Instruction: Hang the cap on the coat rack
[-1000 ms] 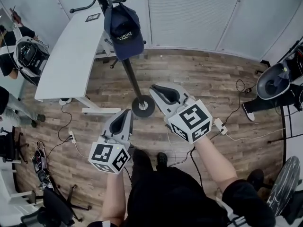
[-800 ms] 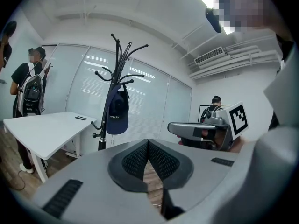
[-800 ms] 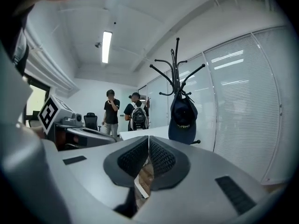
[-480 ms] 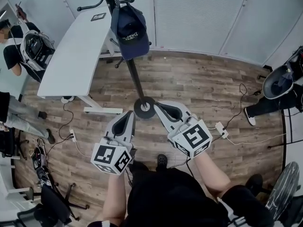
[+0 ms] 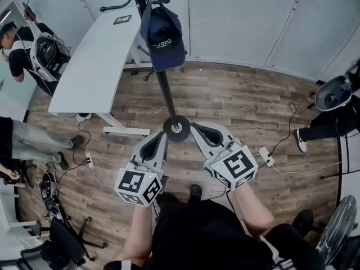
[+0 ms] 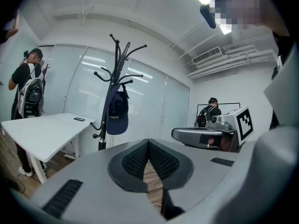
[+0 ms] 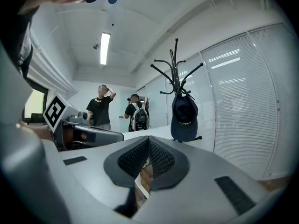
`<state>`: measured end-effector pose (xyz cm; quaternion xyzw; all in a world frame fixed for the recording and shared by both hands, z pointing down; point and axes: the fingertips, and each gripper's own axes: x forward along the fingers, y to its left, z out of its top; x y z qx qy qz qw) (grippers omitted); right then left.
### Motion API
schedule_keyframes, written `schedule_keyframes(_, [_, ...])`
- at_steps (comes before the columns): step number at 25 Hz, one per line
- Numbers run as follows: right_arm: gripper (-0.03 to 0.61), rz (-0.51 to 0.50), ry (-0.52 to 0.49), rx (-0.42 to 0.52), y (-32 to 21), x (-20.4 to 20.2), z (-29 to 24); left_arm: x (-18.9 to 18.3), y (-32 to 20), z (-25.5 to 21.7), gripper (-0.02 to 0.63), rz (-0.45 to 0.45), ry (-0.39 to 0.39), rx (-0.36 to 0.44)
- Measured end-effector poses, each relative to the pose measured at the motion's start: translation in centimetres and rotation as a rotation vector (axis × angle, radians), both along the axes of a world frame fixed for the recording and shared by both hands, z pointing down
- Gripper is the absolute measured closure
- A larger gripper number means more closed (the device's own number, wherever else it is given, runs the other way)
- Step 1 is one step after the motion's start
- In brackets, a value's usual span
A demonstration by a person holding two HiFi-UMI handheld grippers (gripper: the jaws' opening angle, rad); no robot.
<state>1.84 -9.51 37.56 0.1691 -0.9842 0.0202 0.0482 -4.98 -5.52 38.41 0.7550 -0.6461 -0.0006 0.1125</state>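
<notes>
A navy cap [image 5: 163, 36] hangs on a hook of the black coat rack [image 5: 164, 89], whose round base [image 5: 176, 128] stands on the wood floor. The same cap [image 6: 117, 115] shows in the left gripper view and as the cap [image 7: 184, 116] in the right gripper view. My left gripper [image 5: 157, 140] is held low, just left of the base, jaws shut and empty. My right gripper [image 5: 198, 131] sits just right of the base, also shut with nothing in it. Both are well away from the cap.
A white desk [image 5: 95, 63] stands left of the rack. A person with a backpack [image 5: 39, 52] is at far left. Cables and a power strip [image 5: 264, 155] lie on the floor at right. White panelled walls [image 5: 247, 21] run behind.
Both grippers have drawn back toward my body and lowered, the right one most. The view shifted slightly; the cap stays hanging on the rack.
</notes>
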Motion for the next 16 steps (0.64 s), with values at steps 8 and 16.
schedule_keyframes(8, [0.549, -0.013, 0.006, 0.047, 0.5, -0.7, -0.6, -0.6, 0.5, -0.1, 0.598, -0.002, 0.003, 0.006])
schedule_keyframes(16, [0.549, -0.014, 0.040, 0.054, 1.6, -1.0, -0.1, -0.9, 1.7, 0.2, 0.598, -0.011, 0.014, 0.006])
